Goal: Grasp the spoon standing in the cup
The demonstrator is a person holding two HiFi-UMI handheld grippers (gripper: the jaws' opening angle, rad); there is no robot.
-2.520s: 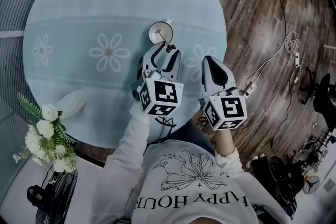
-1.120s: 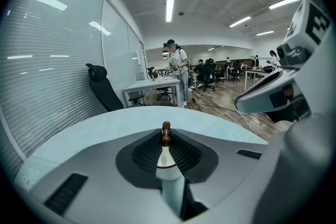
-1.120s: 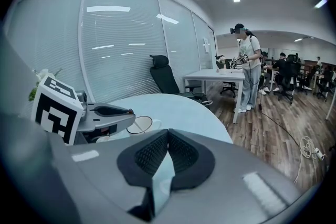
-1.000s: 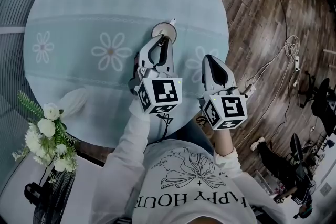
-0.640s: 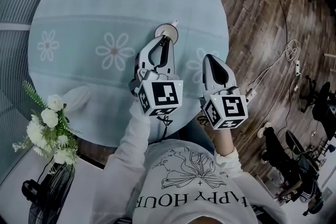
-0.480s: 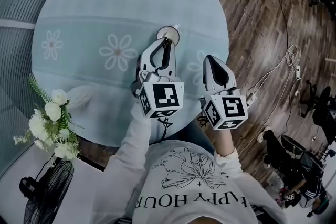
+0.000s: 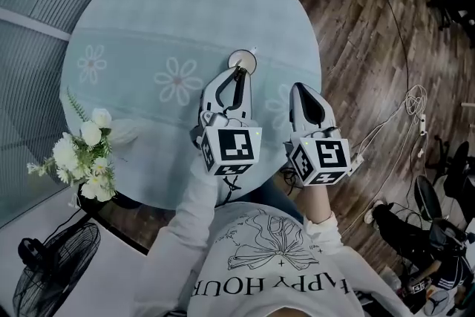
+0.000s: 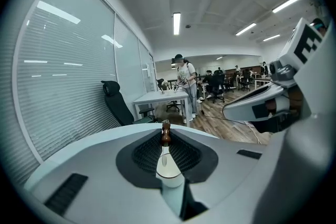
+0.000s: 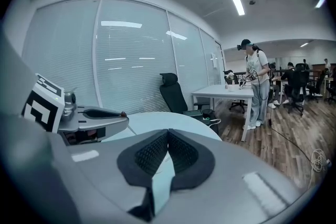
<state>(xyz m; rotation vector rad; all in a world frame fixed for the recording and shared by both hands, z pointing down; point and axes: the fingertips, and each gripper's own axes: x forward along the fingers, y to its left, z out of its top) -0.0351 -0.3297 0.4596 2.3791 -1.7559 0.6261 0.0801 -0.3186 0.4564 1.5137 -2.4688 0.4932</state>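
A white cup (image 7: 234,56) stands on the round table (image 7: 148,18) with its pale blue daisy cloth. My left gripper (image 7: 237,75) hangs just on the near side of it, shut on the spoon (image 7: 239,71) near its brown wooden tip. In the left gripper view the spoon's white shaft (image 8: 165,157) runs up between the pads of the left gripper (image 8: 166,139), and the cup (image 8: 171,180) shows below through the gap. Whether the spoon's bowl is still inside the cup is hidden. My right gripper (image 7: 298,88) hovers to the right, shut with nothing in it (image 9: 168,132).
White flowers (image 7: 85,159) stand at the table's near left edge. On the floor are a fan (image 7: 56,263) at lower left and cables (image 7: 404,108) on the wooden boards at right. Beyond the table are a black chair (image 8: 115,102), a white desk (image 8: 160,97) and a standing person (image 8: 185,81).
The left gripper, open beside the spoon at first, has shut on it. Both grippers have risen a little and the gap to the cup has grown. The head view has shifted.
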